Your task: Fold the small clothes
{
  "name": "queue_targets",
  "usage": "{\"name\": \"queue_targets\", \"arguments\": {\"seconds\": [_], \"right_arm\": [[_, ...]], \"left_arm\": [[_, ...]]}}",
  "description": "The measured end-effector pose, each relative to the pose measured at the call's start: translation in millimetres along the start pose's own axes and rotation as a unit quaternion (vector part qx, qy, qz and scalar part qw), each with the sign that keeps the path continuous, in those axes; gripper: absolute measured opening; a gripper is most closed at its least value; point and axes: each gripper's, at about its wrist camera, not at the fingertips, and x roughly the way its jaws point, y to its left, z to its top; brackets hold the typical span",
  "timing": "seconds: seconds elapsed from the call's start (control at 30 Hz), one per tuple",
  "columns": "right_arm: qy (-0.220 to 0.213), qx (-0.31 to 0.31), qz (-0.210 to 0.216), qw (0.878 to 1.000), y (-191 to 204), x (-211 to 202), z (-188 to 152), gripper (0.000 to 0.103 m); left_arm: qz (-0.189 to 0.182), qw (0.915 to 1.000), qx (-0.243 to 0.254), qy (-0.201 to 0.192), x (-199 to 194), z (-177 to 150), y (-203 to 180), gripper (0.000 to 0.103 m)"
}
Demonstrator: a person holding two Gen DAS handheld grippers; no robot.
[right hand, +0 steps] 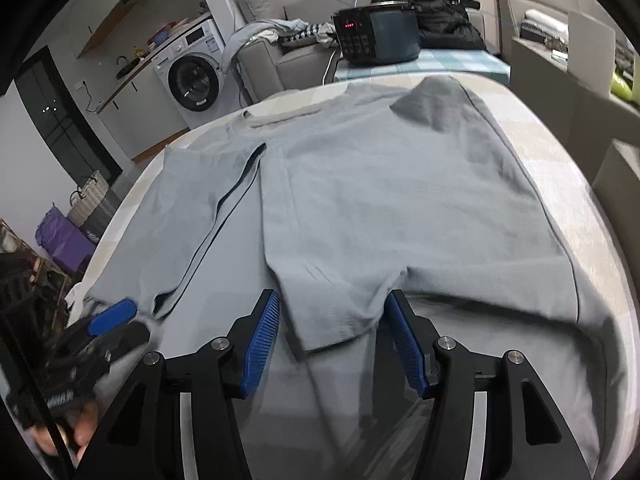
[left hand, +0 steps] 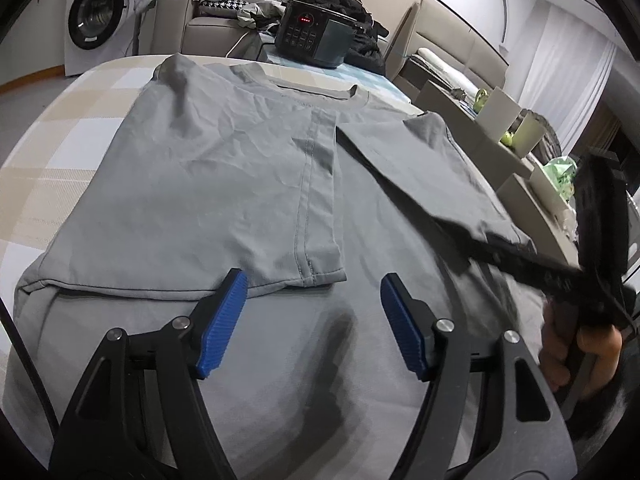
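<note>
A grey T-shirt (left hand: pixel 224 168) lies partly folded on a checked table (left hand: pixel 60 148). The left gripper (left hand: pixel 314 316) hovers released, folded sleeve hem at its 12 o'clock; the right gripper (right hand: pixel 332 336), jaws apart, straddles the other sleeve's edge unclenched.

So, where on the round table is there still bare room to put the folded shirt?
The grey T-shirt covers most of the checked round table. Bare cloth shows only along the left rim and a narrow right rim strip. Behind, the black cooker crowds the far side.
</note>
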Motion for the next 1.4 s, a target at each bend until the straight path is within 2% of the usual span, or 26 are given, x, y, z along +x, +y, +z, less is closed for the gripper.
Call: {"name": "queue_targets", "arguments": {"seconds": [0.07,0.13,0.23,0.3,0.33,0.43,0.5,0.53,0.57,0.6,0.7,0.8,0.9,1.0,1.07,1.17,1.27,1.33,1.4], "right_arm": [[0.009,-0.011,0.008,1.0,-4.7,-14.7,-17.1,0.058],[0.017,-0.022,-0.002,1.0,-11.5,-31.7,-35.8,0.058],[0.018,-0.035,-0.021,0.999,-28.2,-69.2,-69.1,0.058],[0.005,-0.036,-0.032,0.999,-39.6,-96.4,-87.6,0.059],[-0.001,-0.032,-0.035,0.999,-45.0,-107.4,-95.1,0.062],[-0.035,-0.012,-0.027,0.999,-62.0,-145.8,-120.0,0.073],[-0.061,-0.007,-0.028,0.998,-68.7,-166.9,-138.6,0.083],[-0.067,-0.007,-0.032,0.997,-70.4,-172.3,-145.0,0.089],[-0.075,-0.007,-0.04,0.996,-71.8,-178.1,-153.7,0.09],[-0.077,-0.006,-0.048,0.996,-72.9,-182.1,-162.3,0.091],[-0.081,0.002,-0.046,0.996,-76.6,-193.1,-187.0,0.097],[-0.08,0.014,-0.031,0.996,-81.0,-202.1,-207.3,0.098],[-0.072,0.021,-0.041,0.996,-86.8,-212.3,-227.1,0.098],[-0.071,0.036,-0.051,0.996,-98.2,-224.6,-248.5,0.099],[-0.066,0.057,-0.049,0.995,-109.5,-228.6,-262.1,0.099],[-0.052,0.076,-0.041,0.995,-122.1,-224.2,-274.3,0.098],[-0.039,0.087,-0.032,0.995,-130.7,-214.7,-278.3,0.098],[-0.039,0.098,-0.017,0.994,-134.4,-210.6,-279.3,0.098],[-0.042,0.101,-0.01,0.994,-135.2,-208.9,-280.5,0.098]], "left_arm": [[0.012,0.9999,-0.002,0.005,-3.0,-2.9,-0.1,0.066],[0.022,0.9997,-0.008,0.008,-16.1,-9.8,1.7,0.066],[0.004,0.9998,-0.016,-0.01,-52.7,-22.2,10.2,0.066],[0.023,0.9993,-0.013,-0.027,-88.2,-32.5,20.3,0.066],[0.035,0.9988,-0.012,-0.033,-101.5,-36.4,24.5,0.067],[0.083,0.9954,-0.01,-0.047,-146.8,-53.7,40.7,0.082],[0.115,0.9921,-0.001,-0.05,-173.5,-70.6,49.9,0.084],[0.123,0.9913,0.0,-0.048,-181.8,-78.1,53.7,0.089],[0.13,0.9905,-0.003,-0.044,-190.6,-87.6,58.6,0.099],[0.137,0.9897,-0.008,-0.041,-199.2,-97.6,63.4,0.103],[0.149,0.9879,-0.018,-0.04,-223.0,-130.5,75.1,0.102],[0.138,0.9899,-0.021,-0.025,-232.2,-148.8,82.5,0.102],[0.118,0.9927,-0.021,0.003,-236.0,-163.3,89.1,0.102],[0.12,0.9918,-0.022,0.037,-243.3,-186.5,98.9,0.102],[0.121,0.9913,-0.023,0.046,-247.8,-199.4,102.8,0.1],[0.1,0.993,-0.022,0.059,-258.6,-225.5,105.3,0.097],[0.045,0.9969,-0.028,0.058,-263.0,-246.9,106.8,0.096],[0.028,0.9975,-0.029,0.058,-261.3,-255.9,108.5,0.094],[0.016,0.996,-0.035,0.08,-255.0,-260.8,110.9,0.088]]}}
